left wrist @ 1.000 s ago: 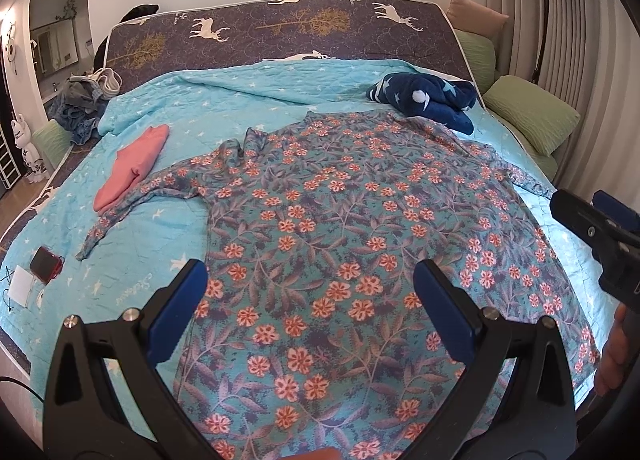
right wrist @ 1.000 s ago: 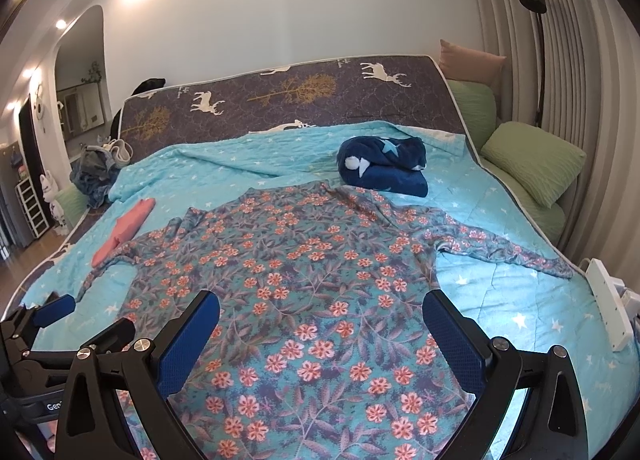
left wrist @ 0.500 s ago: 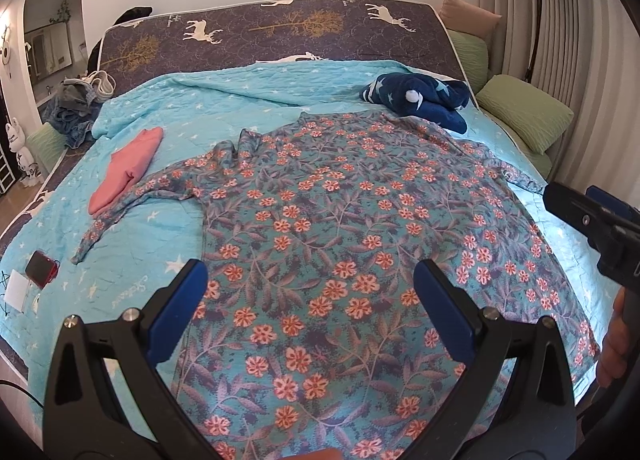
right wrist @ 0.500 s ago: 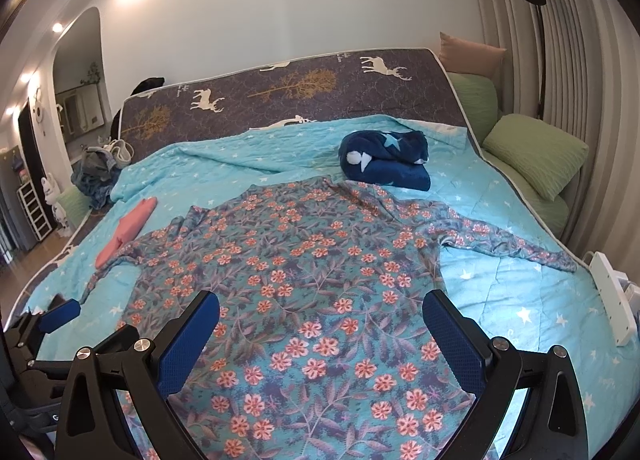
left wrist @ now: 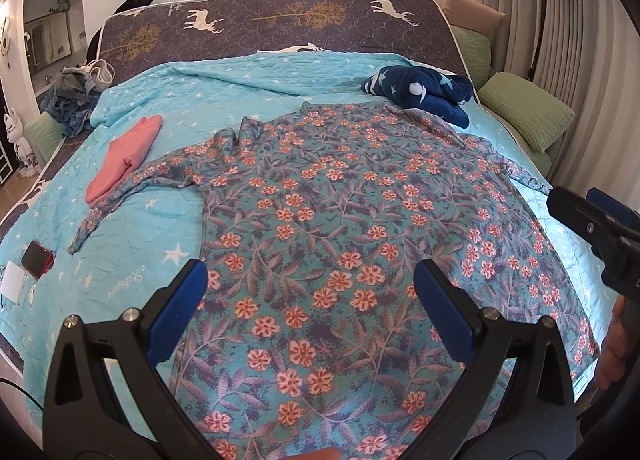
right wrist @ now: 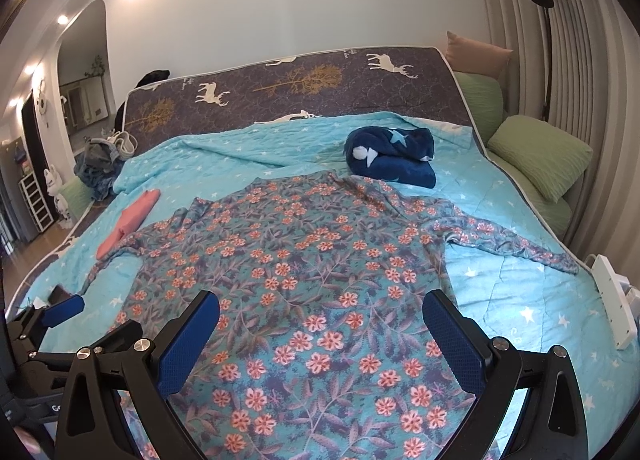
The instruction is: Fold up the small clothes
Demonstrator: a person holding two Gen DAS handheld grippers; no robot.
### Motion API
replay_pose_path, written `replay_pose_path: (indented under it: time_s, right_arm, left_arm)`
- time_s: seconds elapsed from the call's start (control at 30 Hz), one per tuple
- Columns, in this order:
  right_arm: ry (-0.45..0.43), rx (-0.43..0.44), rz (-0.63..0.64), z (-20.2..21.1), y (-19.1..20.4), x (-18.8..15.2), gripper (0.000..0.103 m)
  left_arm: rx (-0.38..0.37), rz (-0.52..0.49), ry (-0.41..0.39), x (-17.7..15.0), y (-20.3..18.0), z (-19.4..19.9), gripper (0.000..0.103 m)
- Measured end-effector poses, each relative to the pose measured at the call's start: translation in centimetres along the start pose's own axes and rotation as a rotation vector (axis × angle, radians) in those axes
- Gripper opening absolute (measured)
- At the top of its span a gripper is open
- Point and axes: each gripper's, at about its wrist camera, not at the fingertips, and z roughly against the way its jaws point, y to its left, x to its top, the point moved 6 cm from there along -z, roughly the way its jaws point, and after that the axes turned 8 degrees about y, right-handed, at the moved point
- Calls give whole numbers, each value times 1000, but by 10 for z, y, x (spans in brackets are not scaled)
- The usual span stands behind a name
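Observation:
A long-sleeved floral shirt (left wrist: 340,220) lies spread flat on the turquoise bedspread (left wrist: 192,108), both sleeves stretched out sideways. It also shows in the right wrist view (right wrist: 304,268). My left gripper (left wrist: 312,280) is open and empty, held above the shirt's lower left part. My right gripper (right wrist: 320,312) is open and empty, held above the shirt's lower right part. The right gripper shows at the right edge of the left wrist view (left wrist: 596,220); the left gripper shows at the left edge of the right wrist view (right wrist: 52,316).
A folded pink garment (left wrist: 124,156) lies left of the shirt. A dark blue star-patterned bundle (left wrist: 424,92) lies at the far right. A phone (left wrist: 38,264) and white card lie near the left edge. A power strip (right wrist: 612,304) sits at the right edge; green pillows (right wrist: 540,160) beyond.
Both grippers have drifted slightly back and up over the shirt; the view shows a little more of the bed. Both stay open. The shirt has not moved.

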Motion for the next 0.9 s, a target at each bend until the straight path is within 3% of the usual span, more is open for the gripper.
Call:
replay_pose_path:
  time_s: [0.4,0.53,0.63,0.73,0.9]
  right_arm:
    - [21,-5,18,-6,9,-2,103]
    - [40,-12,27,-13,12,-2,103]
    - [53,-14,39,-18,17,-1,103]
    - [56,-17,48,-21,22,1,103]
    - [74,-20,43,-31,28,1,103]
  left_arm:
    - [8,32,20,-4,18,-10,102]
    - [7,74,29,-4,43,-18,102]
    - [7,163,35,-1,79,-25,102]
    - [-39,324,48,2,133,-35,102]
    - [-230,693,117,1,228,-69,102]
